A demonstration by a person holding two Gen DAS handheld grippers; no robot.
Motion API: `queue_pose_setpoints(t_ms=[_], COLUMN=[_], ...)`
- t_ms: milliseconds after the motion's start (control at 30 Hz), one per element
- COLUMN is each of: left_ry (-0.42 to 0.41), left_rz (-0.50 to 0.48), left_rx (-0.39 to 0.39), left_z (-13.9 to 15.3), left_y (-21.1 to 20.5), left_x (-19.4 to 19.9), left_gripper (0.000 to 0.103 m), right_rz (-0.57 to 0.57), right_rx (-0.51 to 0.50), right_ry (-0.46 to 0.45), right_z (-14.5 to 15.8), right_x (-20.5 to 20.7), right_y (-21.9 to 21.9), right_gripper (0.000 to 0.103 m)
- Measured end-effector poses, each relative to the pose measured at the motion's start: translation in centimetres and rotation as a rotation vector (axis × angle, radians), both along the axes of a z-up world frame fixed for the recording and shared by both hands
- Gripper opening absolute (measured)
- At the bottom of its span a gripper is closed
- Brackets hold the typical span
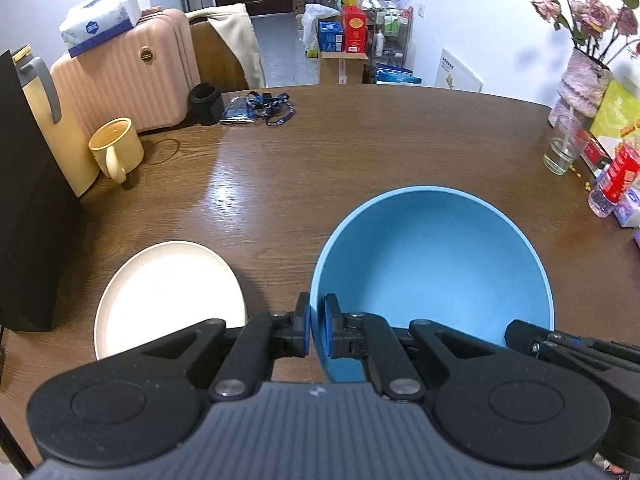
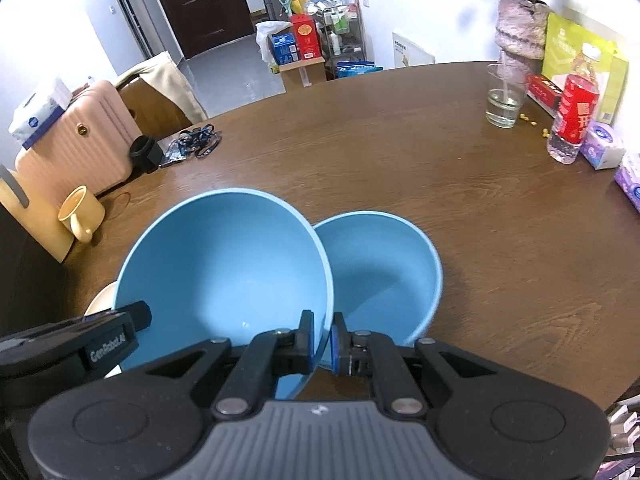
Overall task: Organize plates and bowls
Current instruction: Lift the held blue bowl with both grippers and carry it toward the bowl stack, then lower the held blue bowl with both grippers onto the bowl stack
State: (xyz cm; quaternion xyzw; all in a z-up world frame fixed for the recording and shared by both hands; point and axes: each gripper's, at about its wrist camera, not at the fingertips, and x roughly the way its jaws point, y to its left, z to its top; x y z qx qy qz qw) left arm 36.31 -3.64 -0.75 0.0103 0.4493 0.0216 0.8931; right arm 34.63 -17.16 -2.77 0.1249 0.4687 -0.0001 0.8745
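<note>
A large blue bowl (image 1: 432, 264) is held above the wooden table (image 1: 340, 152) by both grippers. My left gripper (image 1: 317, 328) is shut on its left rim. My right gripper (image 2: 322, 340) is shut on its right rim; the bowl (image 2: 224, 268) fills the left of the right wrist view. A second blue bowl (image 2: 384, 276) stands on the table (image 2: 440, 168) just to the right, partly behind the held one. A cream plate (image 1: 168, 292) lies on the table left of the held bowl; only its edge (image 2: 100, 296) shows in the right wrist view.
A yellow mug (image 1: 116, 152) and pink suitcase (image 1: 124, 76) are at the far left. A black box (image 1: 28, 220) stands at the left edge. A glass (image 2: 505, 98), vase (image 2: 518, 36), red-labelled bottle (image 2: 576, 108) and tissue packs (image 2: 604, 150) sit at the right.
</note>
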Motion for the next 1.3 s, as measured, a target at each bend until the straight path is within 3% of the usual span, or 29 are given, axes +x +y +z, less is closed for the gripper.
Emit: queue_pose_setpoints(t_ms=[533,1300], left_ry=[0.013,0.060], left_rz=[-0.072,-0.161], left_rx=[-0.016,0.002], left_z=[-0.4,-3.4], left_y=[-3.9,-7.0], left_x=[-0.2,4.4], left_gripper=[0.007,0.008], right_rz=[-0.082,-0.174], right_rx=[-0.013,-0.062], right_ry=[-0.001,0.021], right_z=[-0.2,-2.7], right_x=[-1.1,1.9], right_y=[-3.6,-5.5], right_gripper=[0.007,0.007])
